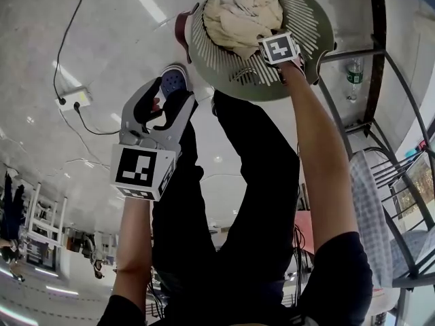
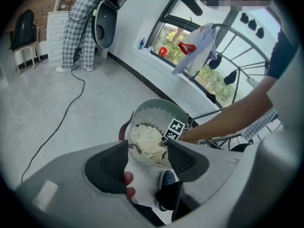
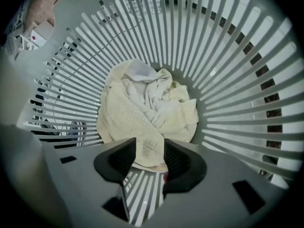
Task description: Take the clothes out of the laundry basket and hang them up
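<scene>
Where the person stands: on a pale grey floor [image 1: 102,19], with legs in black trousers and one blue shoe [image 1: 173,80] beside a round slatted laundry basket [image 1: 309,26].
Basket: upright on the floor, close to the shoe, with light showing through the slats all round its wall.
Clothes [image 1: 241,12]: one crumpled cream bundle lying in the bottom of the basket and covering most of its base.
Right gripper [image 3: 149,148]: reaching straight down inside the basket with its jaws apart. The near edge of the cream bundle shows in the gap between them, and the pads are not seen pressing on it.
Left gripper [image 2: 147,150]: held outside the basket on the shoe side of its rim and angled down toward it. Its jaws are wide apart with nothing between them.
Rack [image 1: 376,53]: black metal tubing on the floor just beside the basket, on the person's right, with a checked cloth [image 1: 370,216] draped over it.
Bottle [image 1: 354,73]: clear plastic, standing on the floor between the basket and the rack's tubes.
Power strip [image 1: 73,99]: lying on the floor to the person's left, well apart from the basket.
</scene>
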